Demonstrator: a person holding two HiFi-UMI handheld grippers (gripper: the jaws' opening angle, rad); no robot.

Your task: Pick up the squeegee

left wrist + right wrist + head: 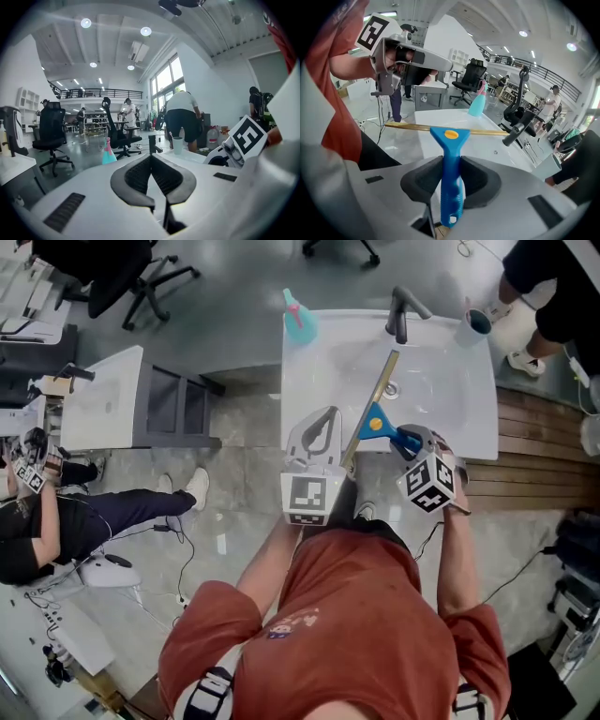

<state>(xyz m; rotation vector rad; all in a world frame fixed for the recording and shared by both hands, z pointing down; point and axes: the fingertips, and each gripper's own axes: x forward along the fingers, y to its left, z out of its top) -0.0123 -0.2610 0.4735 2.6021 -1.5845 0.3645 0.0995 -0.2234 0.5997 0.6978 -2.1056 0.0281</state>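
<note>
The right hand-held gripper [451,165] points steeply down over the white sink surface [450,399], forearm stretched forward, its jaws clamped on the blue handle of the squeegee [451,145] — the brass blade lies crosswise above the basin. The left hand-held gripper [151,161] sits just beside it, held nearly level, jaws together on nothing.

Blue-handled plastic squeegee [451,159], ribbed grip, orange rivet at the neck, long brass-coloured blade rail [408,126]. Handle clamped between the pads of the right hand-held gripper [452,174]. The rail lies crosswise ahead of the jaws, over the white washbasin [450,413].
</note>
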